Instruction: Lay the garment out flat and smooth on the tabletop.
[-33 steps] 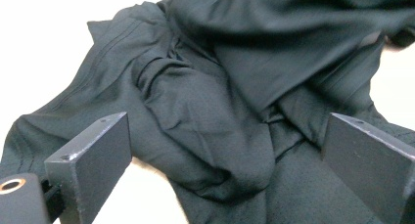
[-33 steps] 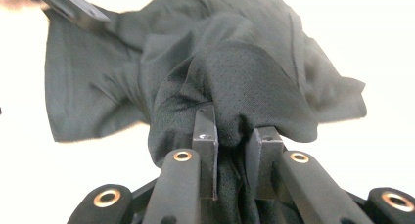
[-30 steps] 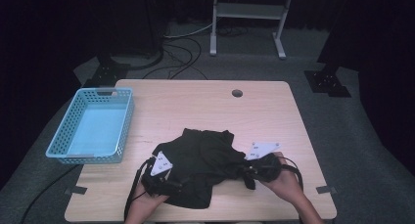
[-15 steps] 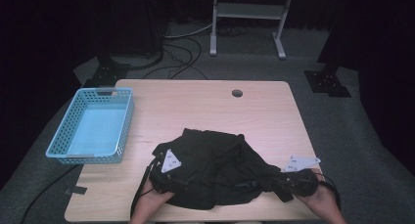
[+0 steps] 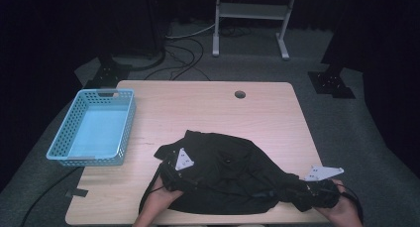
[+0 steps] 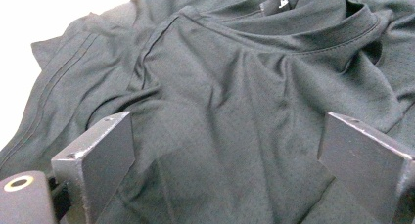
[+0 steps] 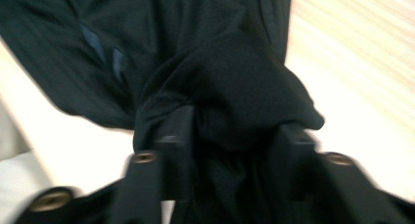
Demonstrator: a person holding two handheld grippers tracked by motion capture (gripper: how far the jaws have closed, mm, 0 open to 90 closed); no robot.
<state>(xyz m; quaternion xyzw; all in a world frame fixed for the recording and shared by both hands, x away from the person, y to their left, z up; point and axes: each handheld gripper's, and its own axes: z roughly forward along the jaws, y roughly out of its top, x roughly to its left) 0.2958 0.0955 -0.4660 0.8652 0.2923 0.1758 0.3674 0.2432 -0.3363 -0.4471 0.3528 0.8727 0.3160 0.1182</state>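
Overhead, the black shirt [image 5: 225,175] lies crumpled at the table's [image 5: 198,103] 6 o'clock edge, w/ a blue basket [image 5: 94,128] well apart at 9 o'clock. Left gripper [image 5: 173,175] sits on the shirt's left part; left gripper view shows its jaws wide apart over collar and sleeve seams, nothing pinched. Right gripper [image 5: 309,195] at 5 o'clock: right gripper view, blurred, shows bunched cloth between jaws that have just been opening; can't tell if they pinch it.

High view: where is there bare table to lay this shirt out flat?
Bare wood runs from the black shirt back to the far edge around the table hole, and right of the blue basket. The near edge is crowded by both grippers.
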